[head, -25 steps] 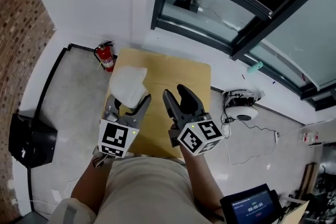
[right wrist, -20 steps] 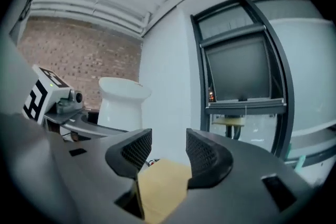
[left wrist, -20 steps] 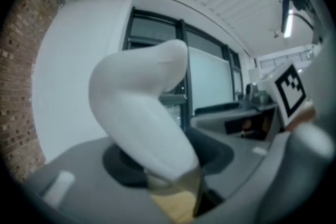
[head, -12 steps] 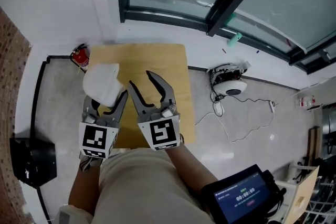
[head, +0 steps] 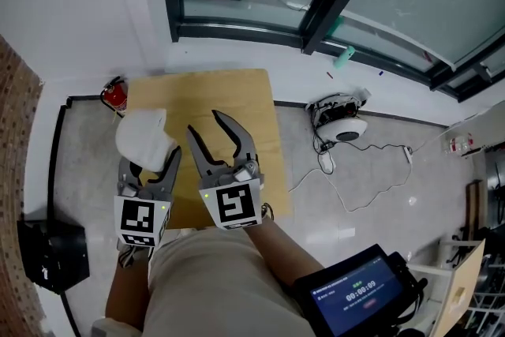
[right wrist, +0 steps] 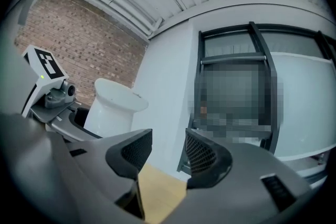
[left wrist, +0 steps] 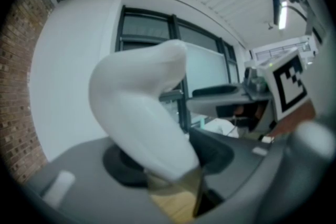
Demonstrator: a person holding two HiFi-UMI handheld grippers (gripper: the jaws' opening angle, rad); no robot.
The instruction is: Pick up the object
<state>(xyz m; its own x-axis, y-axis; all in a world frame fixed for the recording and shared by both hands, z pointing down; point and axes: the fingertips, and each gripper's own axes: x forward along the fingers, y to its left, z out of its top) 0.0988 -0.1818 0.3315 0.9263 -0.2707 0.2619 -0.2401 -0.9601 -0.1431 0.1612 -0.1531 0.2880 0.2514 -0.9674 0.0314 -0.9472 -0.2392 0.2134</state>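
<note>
Holding the white plastic container (head: 142, 136) in my left tongs (head: 150, 162), clamped on its lower body, over the table's (head: 237, 99) left edge. It looks light, smooth and likely slippery. My right tongs (head: 207, 126) gape empty.

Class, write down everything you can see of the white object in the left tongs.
The white object is smooth, plain and opaque, like plastic, with a flat rimmed top that looks wider than its body. It leans between the jaws of the left tongs, which clamp its lower part. It hangs over the wooden table's left edge; nothing else touches it.
</note>
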